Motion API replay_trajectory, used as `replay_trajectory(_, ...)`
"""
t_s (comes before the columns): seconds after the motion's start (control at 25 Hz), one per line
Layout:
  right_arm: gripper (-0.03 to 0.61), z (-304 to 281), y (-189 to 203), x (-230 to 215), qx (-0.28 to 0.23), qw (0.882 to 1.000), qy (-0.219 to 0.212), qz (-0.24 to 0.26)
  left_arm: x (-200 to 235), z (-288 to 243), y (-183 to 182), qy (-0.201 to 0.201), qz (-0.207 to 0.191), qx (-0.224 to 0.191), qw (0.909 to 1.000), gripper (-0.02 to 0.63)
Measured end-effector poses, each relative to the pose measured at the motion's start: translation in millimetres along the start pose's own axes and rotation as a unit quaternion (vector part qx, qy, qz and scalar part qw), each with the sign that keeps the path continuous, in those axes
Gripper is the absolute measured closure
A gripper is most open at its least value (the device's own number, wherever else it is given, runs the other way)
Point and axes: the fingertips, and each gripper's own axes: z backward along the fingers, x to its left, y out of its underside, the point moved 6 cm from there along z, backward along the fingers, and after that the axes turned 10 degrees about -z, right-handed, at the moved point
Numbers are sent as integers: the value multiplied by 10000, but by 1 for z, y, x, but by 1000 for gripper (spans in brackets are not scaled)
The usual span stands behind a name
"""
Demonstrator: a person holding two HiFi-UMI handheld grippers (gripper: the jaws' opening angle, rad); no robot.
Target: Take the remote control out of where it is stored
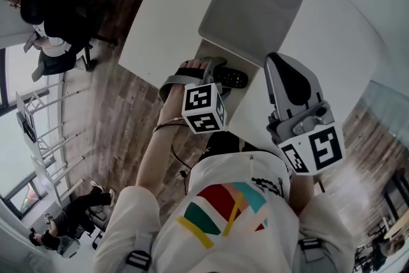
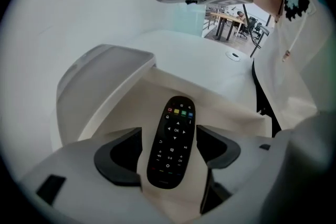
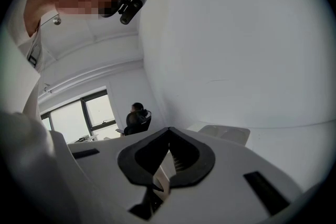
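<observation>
A black remote control (image 2: 172, 139) with coloured buttons lies face up in a beige open drawer (image 2: 226, 107) under the white table. My left gripper (image 2: 169, 157) is open, its dark pads on either side of the remote's near half, close to its edges. From the head view the remote (image 1: 231, 78) sticks out to the right of the left gripper (image 1: 217, 72) in the drawer (image 1: 211, 53). The right gripper (image 1: 273, 61) is held up over the table edge, shut and empty, its pads meeting (image 3: 168, 136).
A grey tray-like pad (image 1: 252, 6) lies on the white table (image 1: 172, 16) just beyond the drawer. Wood floor lies left of the table. One person sits at the far upper left (image 1: 45, 3), another at the lower left (image 1: 70, 214).
</observation>
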Motion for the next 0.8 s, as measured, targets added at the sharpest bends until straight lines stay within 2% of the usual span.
replay_trajectory(0.2,578,-1,3,-5,18,10000,49,-70,-5,-10,4,382,-231,354,9984,279)
replay_trajectory(0.4,578,-1,6,-5,37,9998,69,-191,-4,-10,2,704,-178,630,9954,281)
replay_trajectory(0.56,578,0,6,-6,71,9997,63,-230,-4,-9,-2,730,-205,782,9940,281)
replay_trajectory(0.8,578,2,12,-8,94,9996,67,-277,-6,-11,1,689,-308,645,9951,313)
